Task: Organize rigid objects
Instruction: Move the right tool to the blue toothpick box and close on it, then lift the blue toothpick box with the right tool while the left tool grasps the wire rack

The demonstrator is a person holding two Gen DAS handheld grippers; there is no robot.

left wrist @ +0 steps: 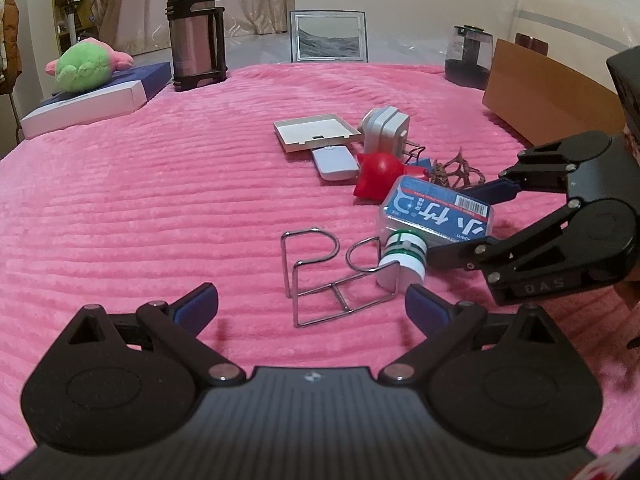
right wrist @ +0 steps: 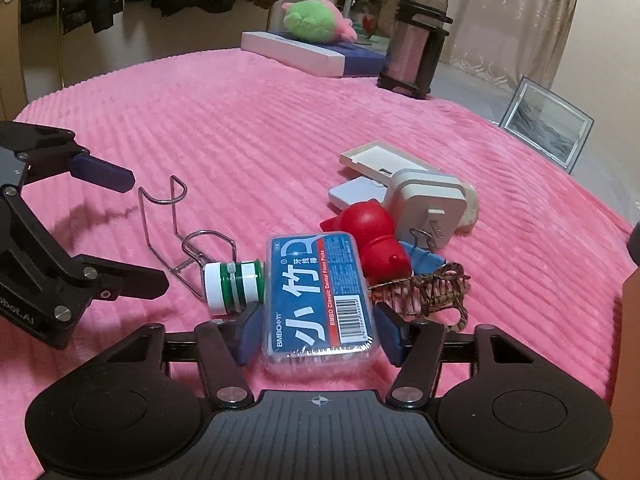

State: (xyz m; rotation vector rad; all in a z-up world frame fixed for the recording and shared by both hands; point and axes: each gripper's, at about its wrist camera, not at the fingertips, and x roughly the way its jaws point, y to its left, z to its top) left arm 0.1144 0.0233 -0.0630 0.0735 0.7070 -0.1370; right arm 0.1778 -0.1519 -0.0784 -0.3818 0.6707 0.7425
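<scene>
A blue floss pick box (right wrist: 318, 300) lies on the pink blanket (right wrist: 248, 128), and my right gripper (right wrist: 318, 332) is shut on it, one blue pad on each long side. Against the box's left lies a green-and-white bottle (right wrist: 234, 286), touching a bent wire holder (right wrist: 176, 232). A red toy figure (right wrist: 374, 236), a brown hair claw (right wrist: 430, 292), a white plug adapter (right wrist: 430, 204) and a white tray (right wrist: 380, 160) sit behind it. My left gripper (left wrist: 312, 300) hangs open just in front of the wire holder (left wrist: 320, 276), nothing between its fingers.
At the back of the blanket stand a steel thermos (left wrist: 196, 32), a picture frame (left wrist: 329, 36) and a dark glass jar (left wrist: 469, 56). A green plush (left wrist: 86, 66) rests on a white-and-blue box (left wrist: 92, 100). A brown board (left wrist: 552, 88) borders the right side.
</scene>
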